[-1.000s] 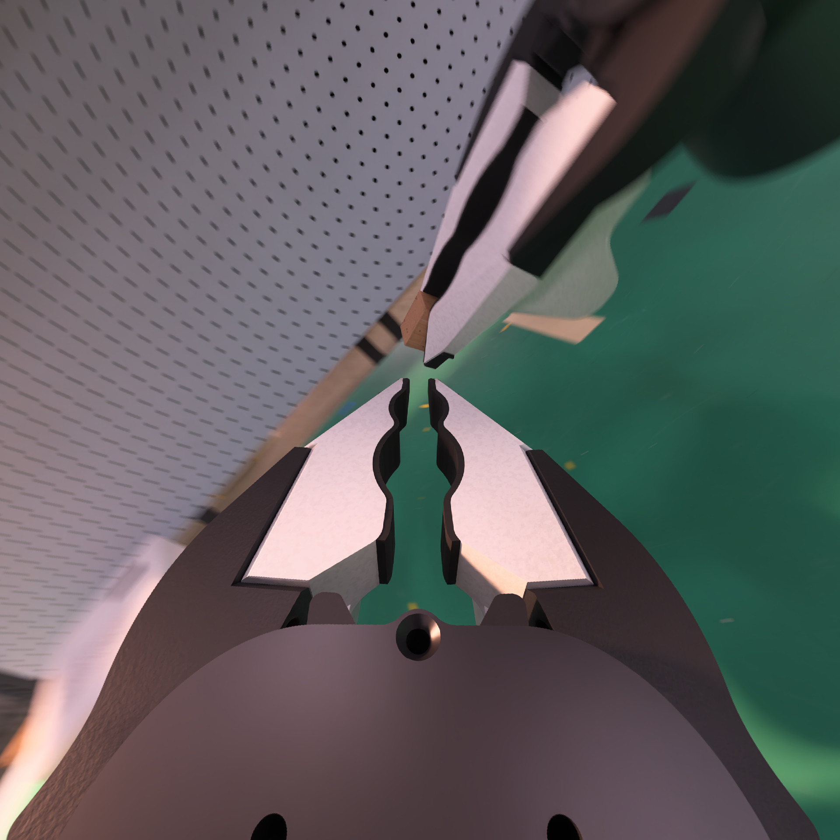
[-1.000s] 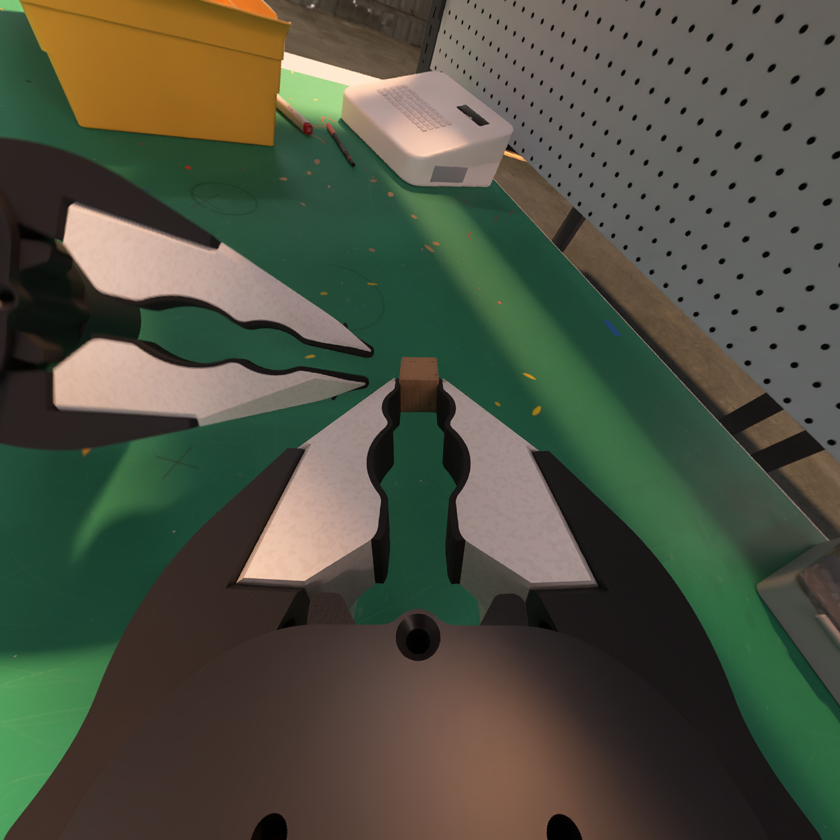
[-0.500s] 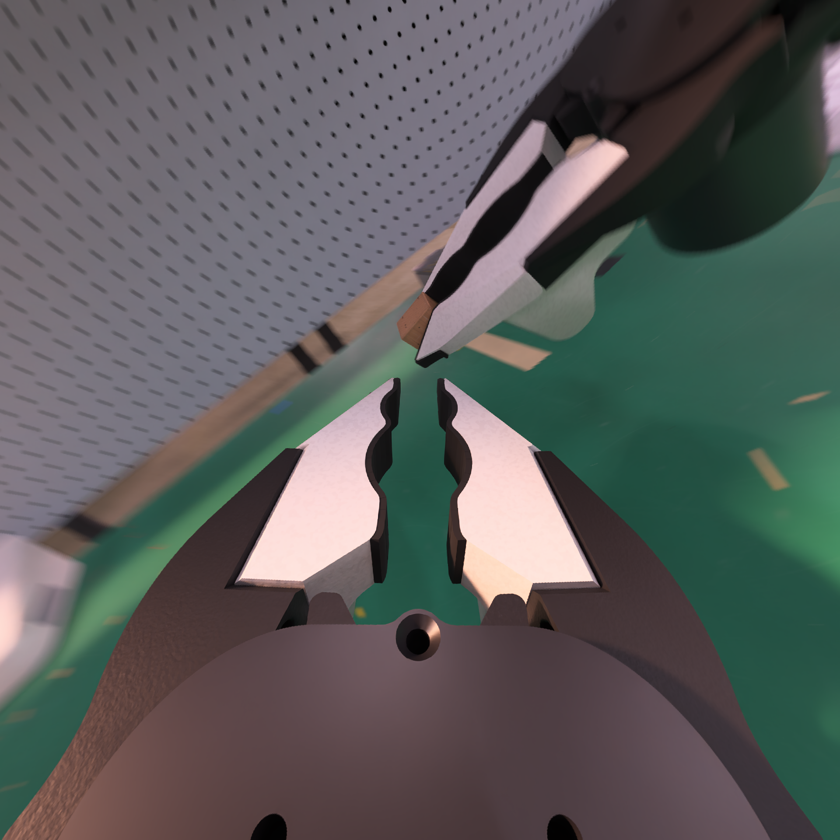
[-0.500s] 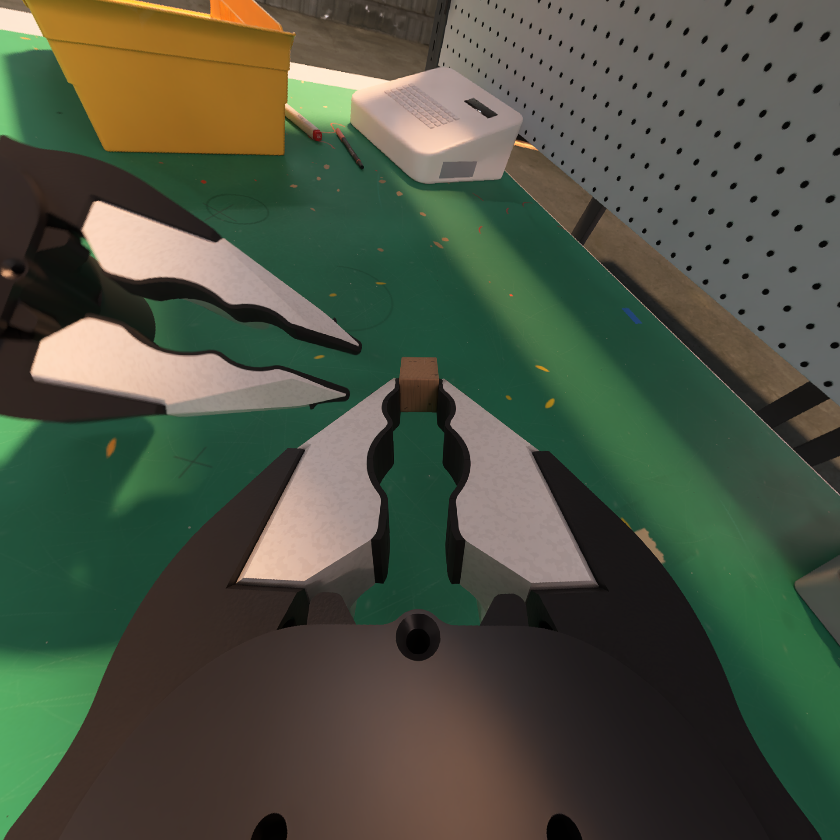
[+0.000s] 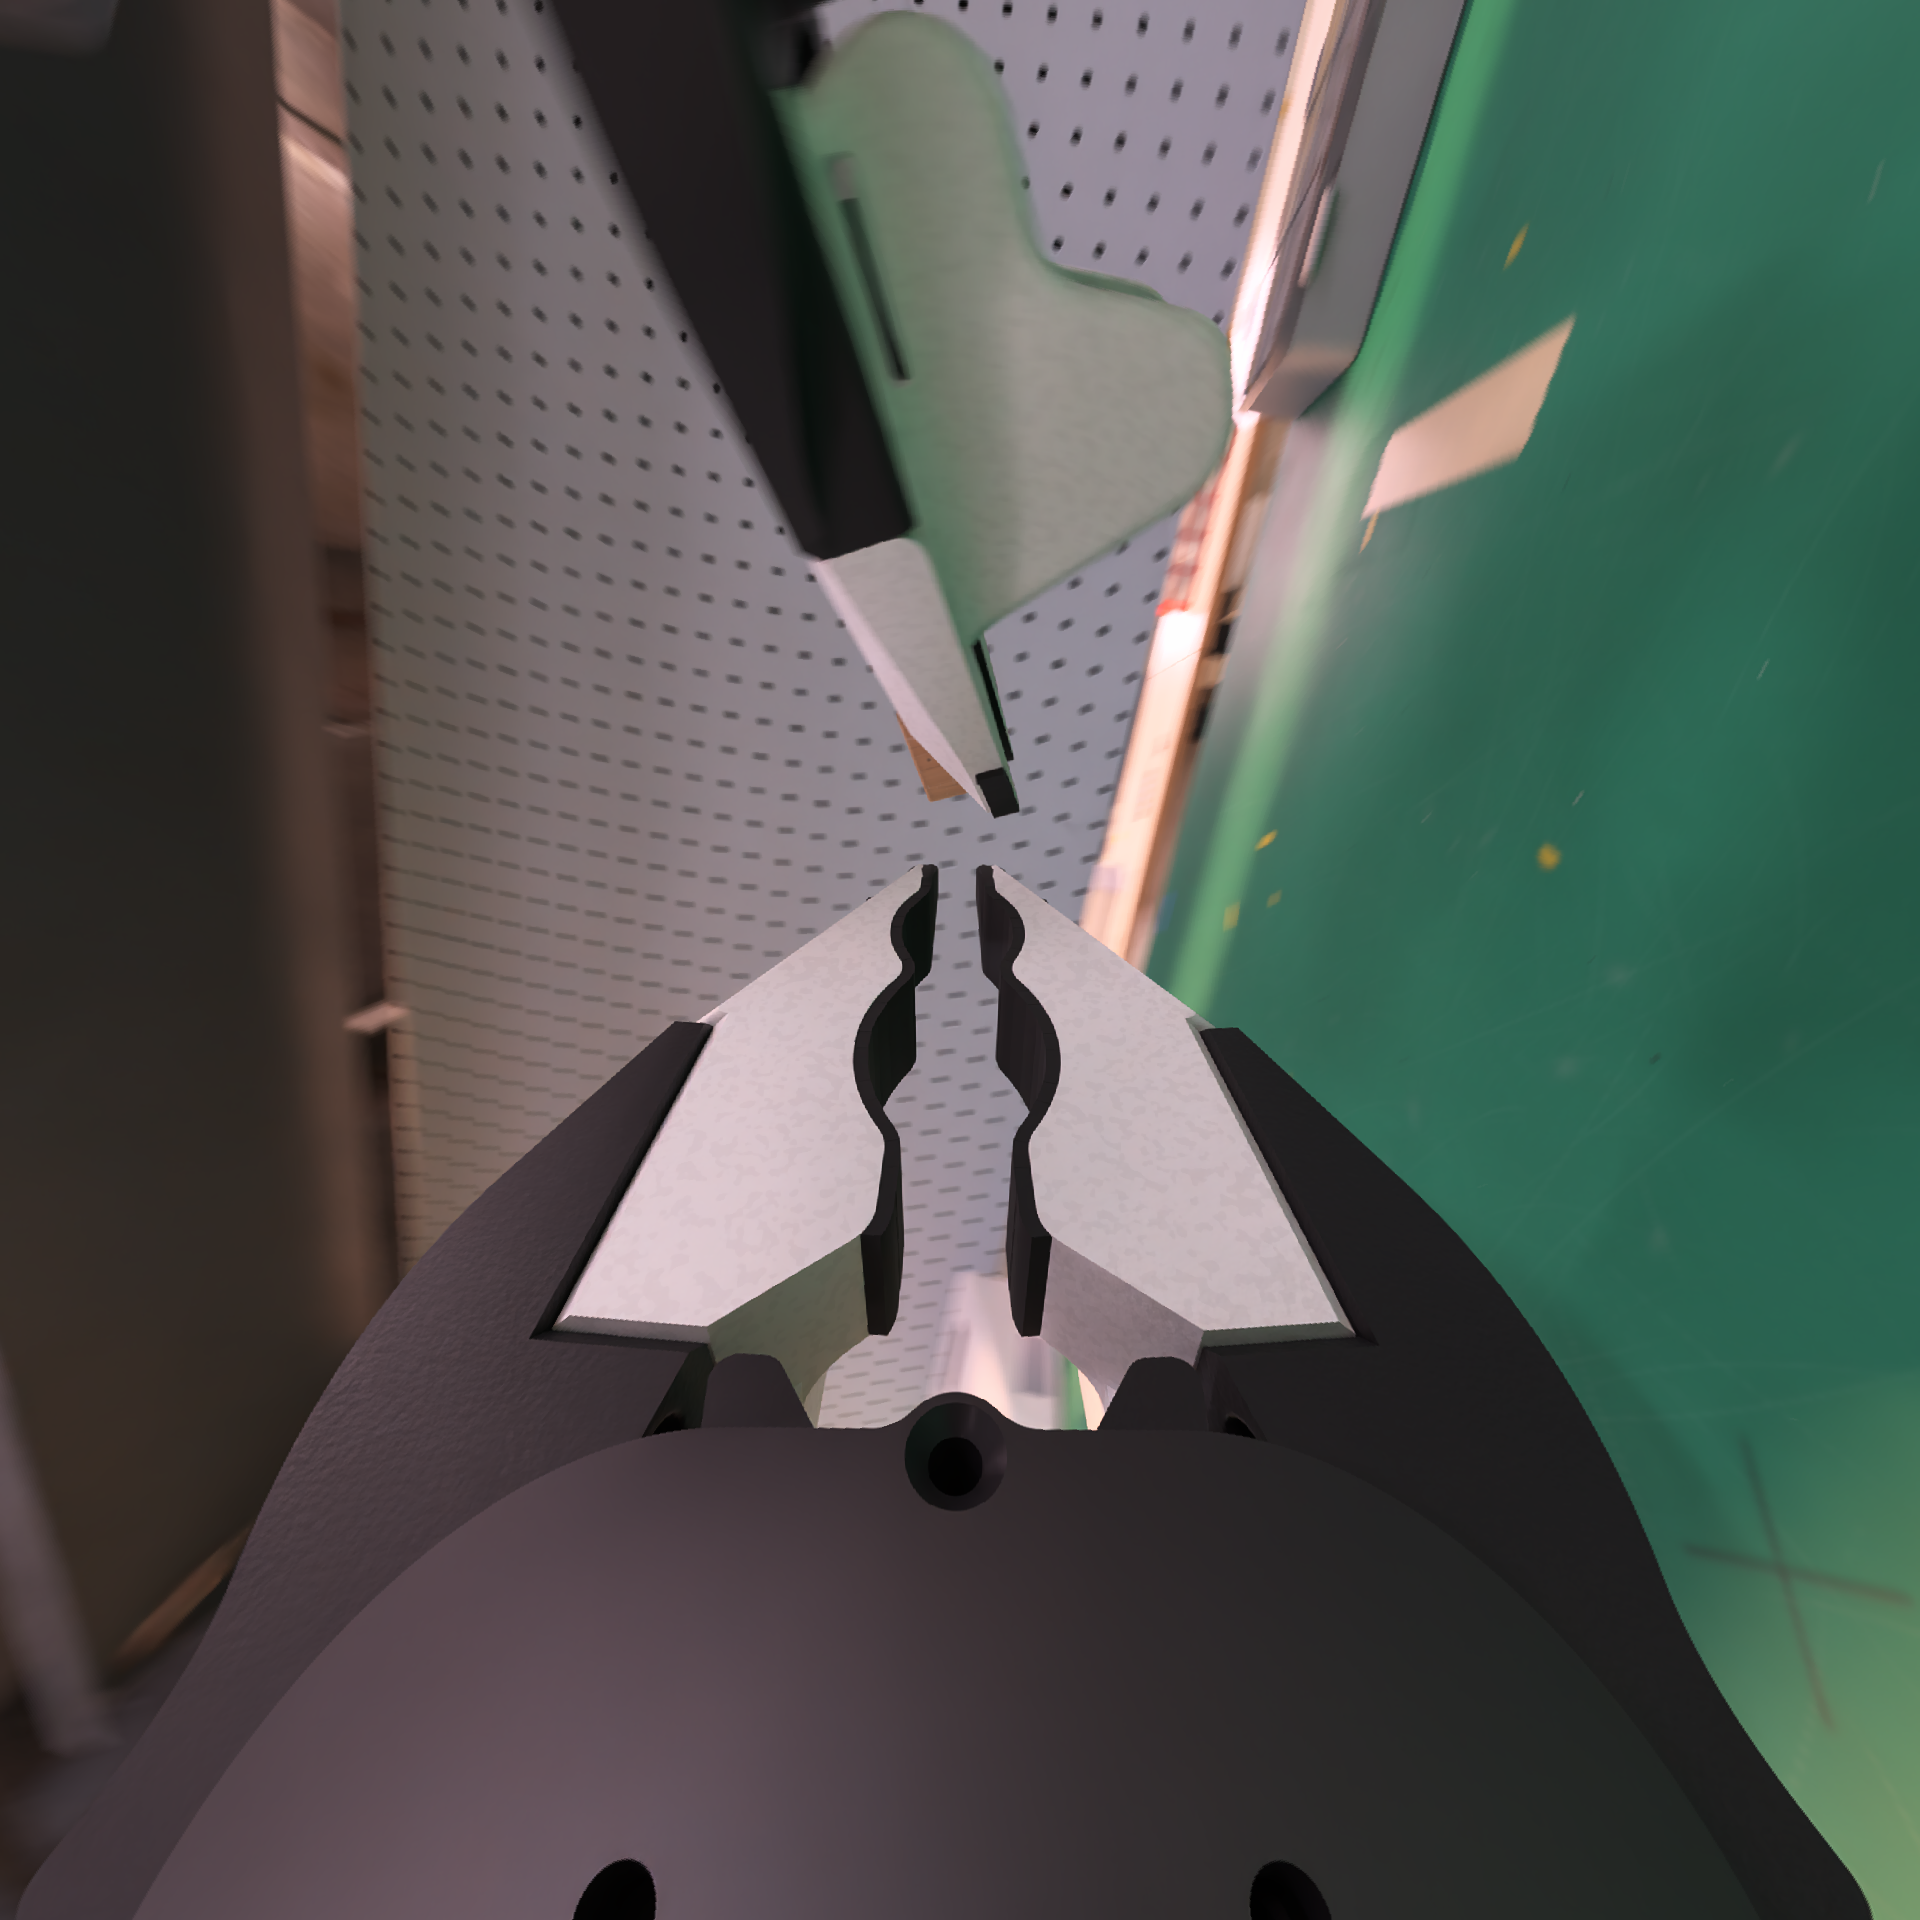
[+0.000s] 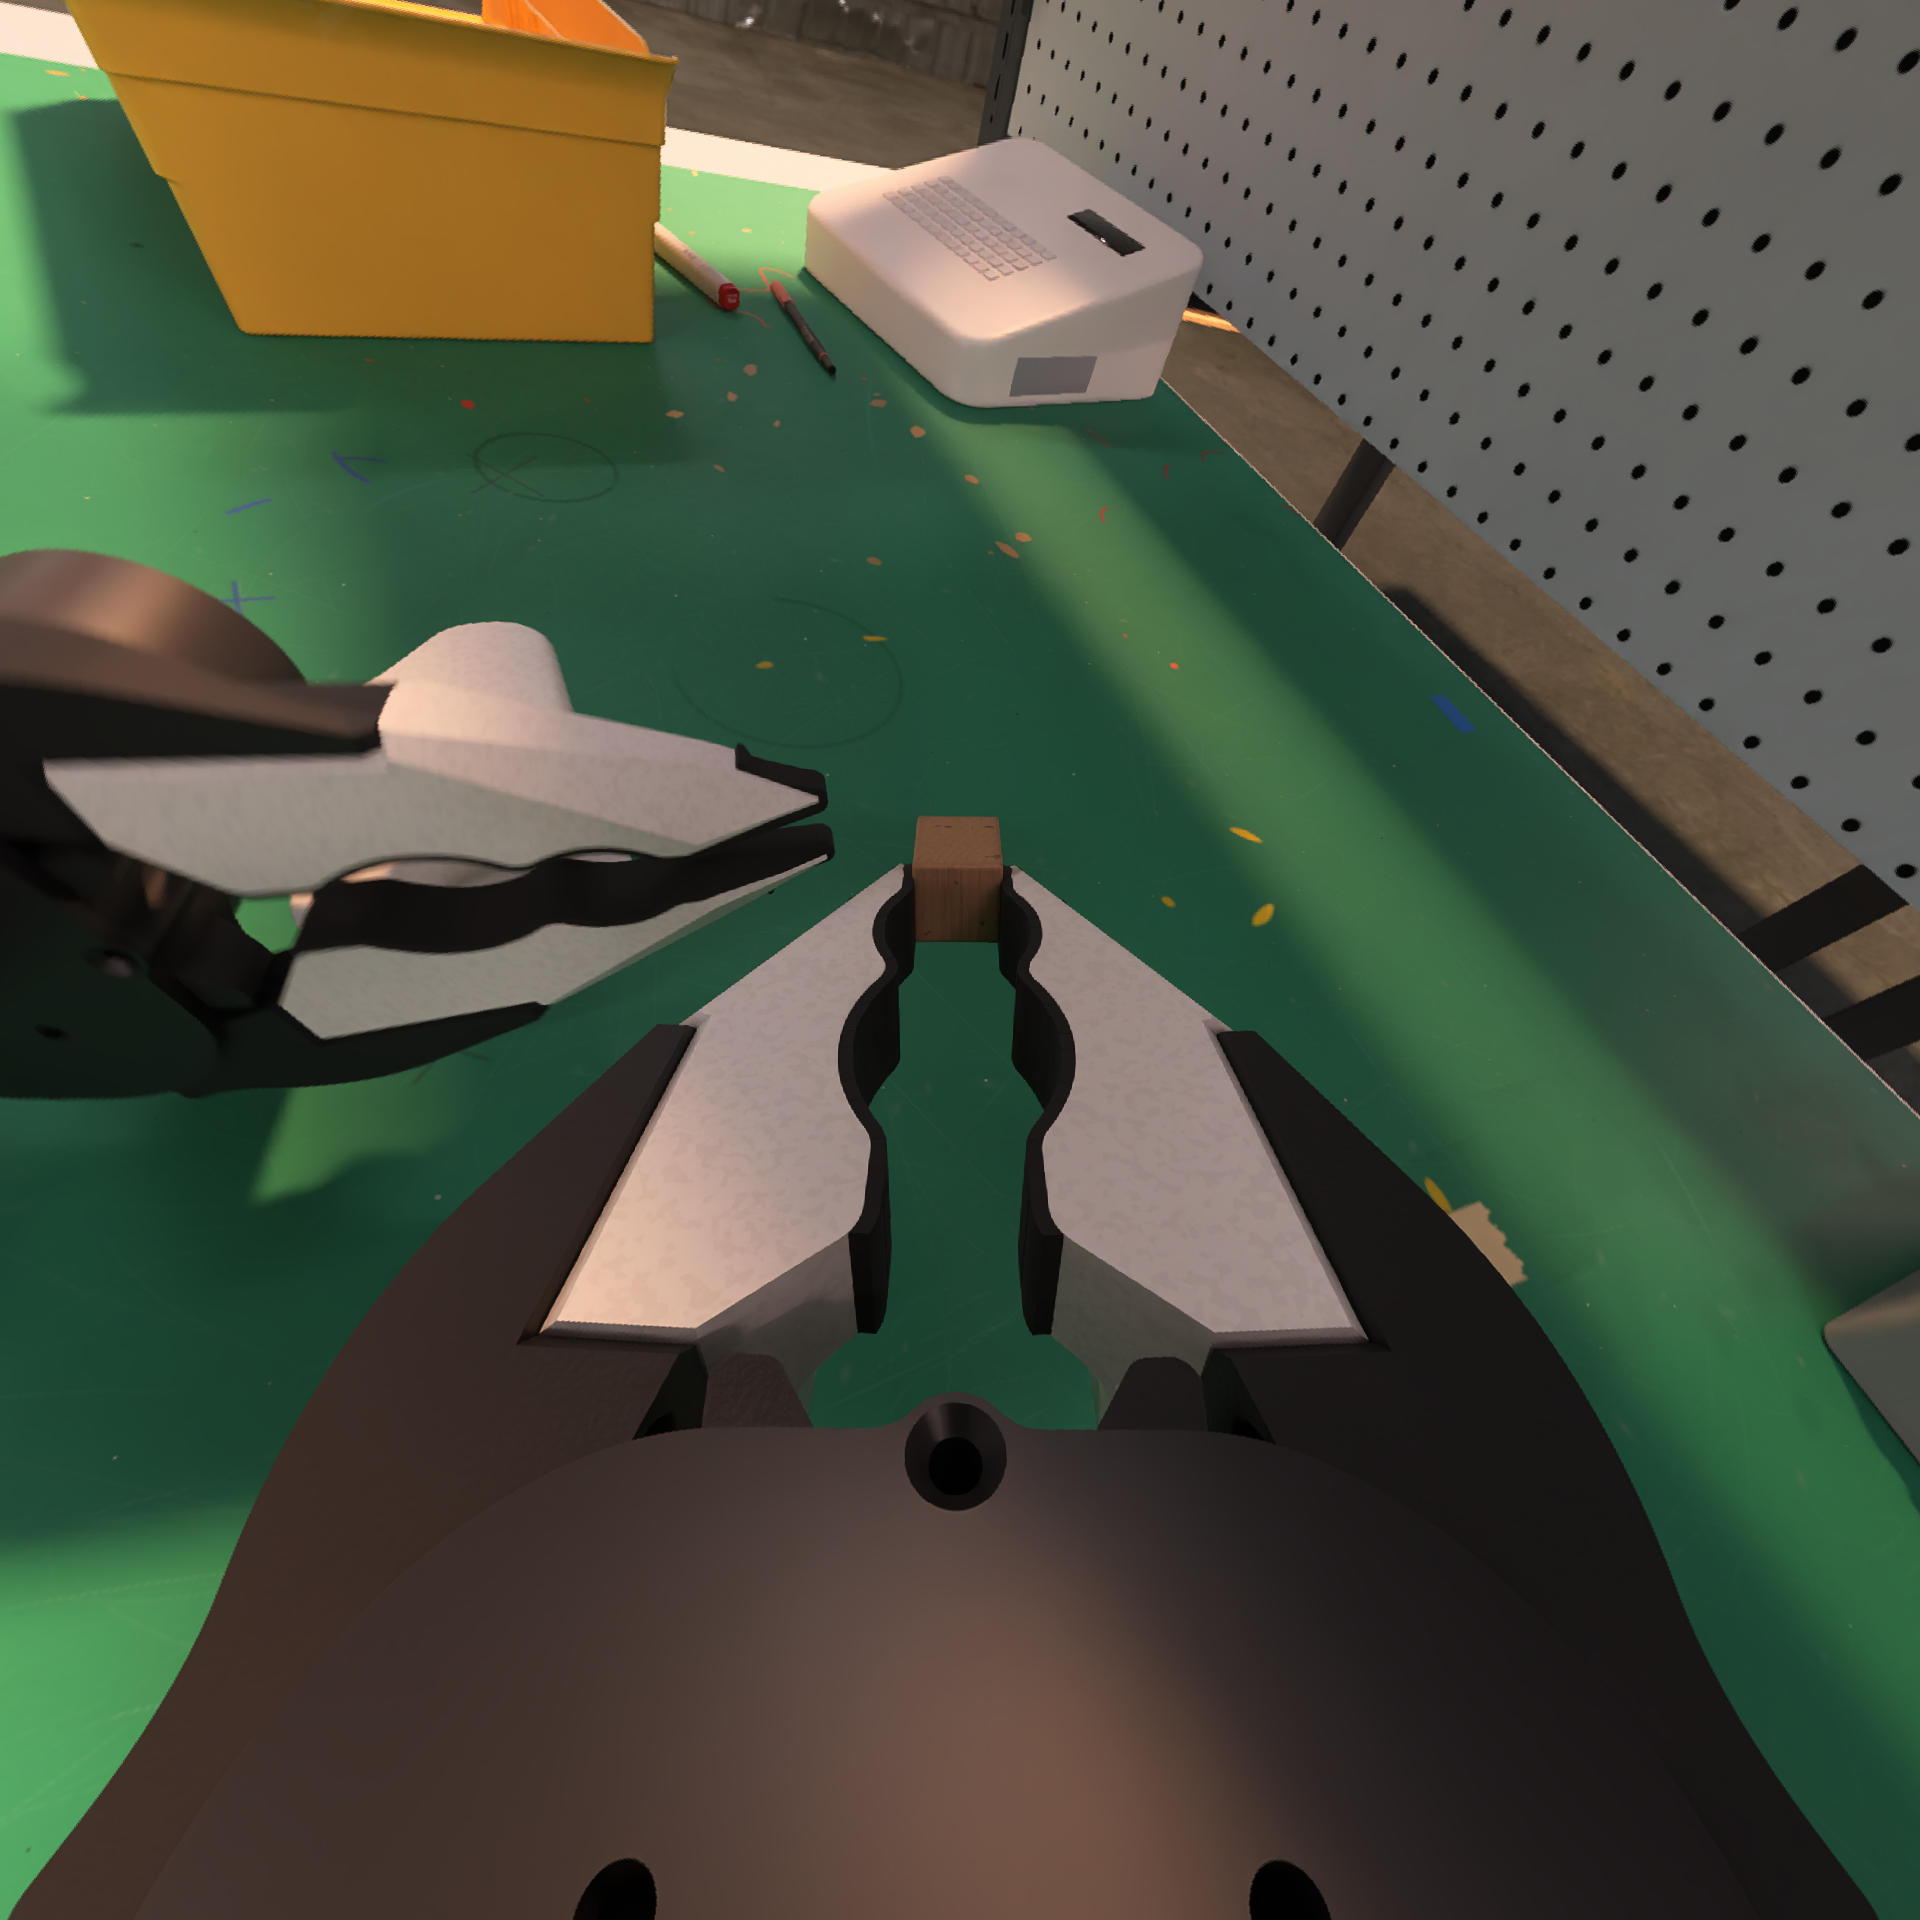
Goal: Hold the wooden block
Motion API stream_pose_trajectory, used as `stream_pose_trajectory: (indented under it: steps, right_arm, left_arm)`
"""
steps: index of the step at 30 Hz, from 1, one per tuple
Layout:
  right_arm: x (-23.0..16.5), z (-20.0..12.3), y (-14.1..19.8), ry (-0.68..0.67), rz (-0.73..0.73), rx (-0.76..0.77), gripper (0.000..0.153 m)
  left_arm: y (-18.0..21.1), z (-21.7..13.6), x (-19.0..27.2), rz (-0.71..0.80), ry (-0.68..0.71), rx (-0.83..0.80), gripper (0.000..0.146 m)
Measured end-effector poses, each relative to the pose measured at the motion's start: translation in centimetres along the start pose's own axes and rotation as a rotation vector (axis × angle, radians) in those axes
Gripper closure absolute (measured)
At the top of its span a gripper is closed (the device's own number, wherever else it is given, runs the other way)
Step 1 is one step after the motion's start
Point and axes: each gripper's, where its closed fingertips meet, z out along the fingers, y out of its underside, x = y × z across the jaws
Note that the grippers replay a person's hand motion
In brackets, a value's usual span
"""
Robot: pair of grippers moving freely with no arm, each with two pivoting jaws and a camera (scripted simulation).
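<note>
- The right gripper (image 6: 957, 878) is pitched down toward the green mat (image 6: 1091, 727), with its fingertips raised above the surface.
- Its jaws are clenched on the wooden block (image 6: 957, 878); the block sits between the two fingertips, clear of the mat, with its top face and near face exposed.
- The left gripper (image 6: 826, 821) lies level at the right gripper's left and points at the block; its tips stand just beside the block without touching it.
- The left gripper's jaws are nearly closed, with a narrow gap between the tips, and they grasp nothing.
- In the left wrist view the left gripper (image 5: 956, 883) is rolled, so that the mat (image 5: 1610, 935) stands as a wall at the right and the pegboard (image 5: 582, 675) fills the middle.
- In that view only a thin edge of the block (image 5: 932, 774) shows behind the right gripper's finger (image 5: 940, 675).
- The yellow bin (image 6: 416, 197) is cut off by the top edge of the right wrist view.
- A white device (image 6: 1003, 270) and two pens (image 6: 800, 322) lie beyond the block, well apart from it.
</note>
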Motion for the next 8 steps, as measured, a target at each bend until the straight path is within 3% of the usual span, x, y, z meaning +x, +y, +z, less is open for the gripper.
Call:
stream_pose_trajectory:
  steps: [3, 5, 8]
  right_arm:
    - [0.1, 0.0, 0.0, -0.016, 0.008, -0.001, 0.138]
    - [0.4, -0.2, 0.0, -0.053, 0.051, 0.007, 0.138]
    - [1.0, -0.7, -0.1, -0.173, 0.186, 0.044, 0.138]
  left_arm:
    - [-0.6, -0.4, -0.2, -0.319, 0.165, 0.071, 0.136]
    - [-1.1, -0.9, -1.5, -0.576, 0.26, 0.152, 0.124]
    - [0.1, -0.9, -3.7, -0.881, 0.37, 0.201, 0.118]
